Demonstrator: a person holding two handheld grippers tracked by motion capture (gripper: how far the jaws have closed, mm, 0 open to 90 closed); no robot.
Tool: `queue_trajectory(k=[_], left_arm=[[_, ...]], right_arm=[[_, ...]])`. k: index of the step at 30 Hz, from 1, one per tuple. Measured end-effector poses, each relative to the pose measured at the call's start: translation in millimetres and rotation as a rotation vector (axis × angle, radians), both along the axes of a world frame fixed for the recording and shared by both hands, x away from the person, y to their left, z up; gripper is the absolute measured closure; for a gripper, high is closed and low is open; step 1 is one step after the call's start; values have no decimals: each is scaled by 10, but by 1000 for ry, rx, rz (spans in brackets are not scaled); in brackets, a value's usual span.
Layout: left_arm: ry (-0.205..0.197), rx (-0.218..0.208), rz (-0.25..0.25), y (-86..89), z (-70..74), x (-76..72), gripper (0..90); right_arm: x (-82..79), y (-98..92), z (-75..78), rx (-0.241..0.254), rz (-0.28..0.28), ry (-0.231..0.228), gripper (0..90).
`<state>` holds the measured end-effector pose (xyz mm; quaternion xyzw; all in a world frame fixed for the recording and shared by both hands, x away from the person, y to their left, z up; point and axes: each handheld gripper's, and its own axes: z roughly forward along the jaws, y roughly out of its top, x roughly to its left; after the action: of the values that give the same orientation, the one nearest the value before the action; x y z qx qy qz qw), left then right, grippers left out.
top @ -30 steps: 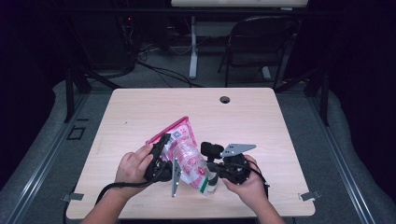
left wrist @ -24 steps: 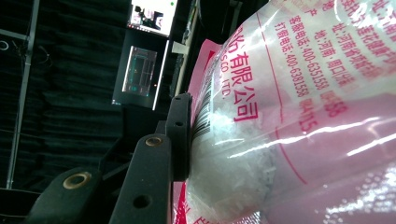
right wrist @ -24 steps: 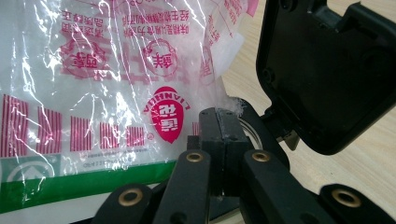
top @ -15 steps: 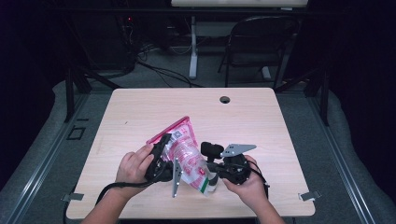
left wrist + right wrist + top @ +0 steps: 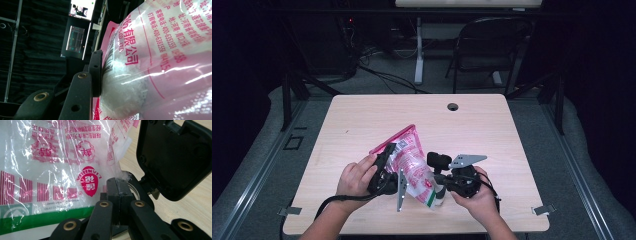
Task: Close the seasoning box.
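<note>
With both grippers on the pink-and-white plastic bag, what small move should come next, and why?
Probably a short pull of the right gripper away from the left gripper, to tear the bag's corner. Its fingers are pinched shut on the edge of the plastic bag, while the left gripper clamps the bag's full body, which holds white granules, and braces it above the table.

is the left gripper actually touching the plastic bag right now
Touching. In the left gripper view, the left gripper has its black pad pressed flat against the plastic bag, denting the film.
</note>
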<state>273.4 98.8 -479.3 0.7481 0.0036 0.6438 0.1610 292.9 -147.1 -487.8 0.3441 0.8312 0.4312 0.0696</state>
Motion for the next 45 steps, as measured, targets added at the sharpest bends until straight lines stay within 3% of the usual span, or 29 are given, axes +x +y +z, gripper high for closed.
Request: queue_trajectory(k=[25,45], left_arm=[[-9,-1,-5,-23,25,-13,701],[8,0,15,34,-33,-1,706]], right_arm=[[-7,-13,1,0,-1,-5,900],[-11,11,14,-1,-1,-12,900]])
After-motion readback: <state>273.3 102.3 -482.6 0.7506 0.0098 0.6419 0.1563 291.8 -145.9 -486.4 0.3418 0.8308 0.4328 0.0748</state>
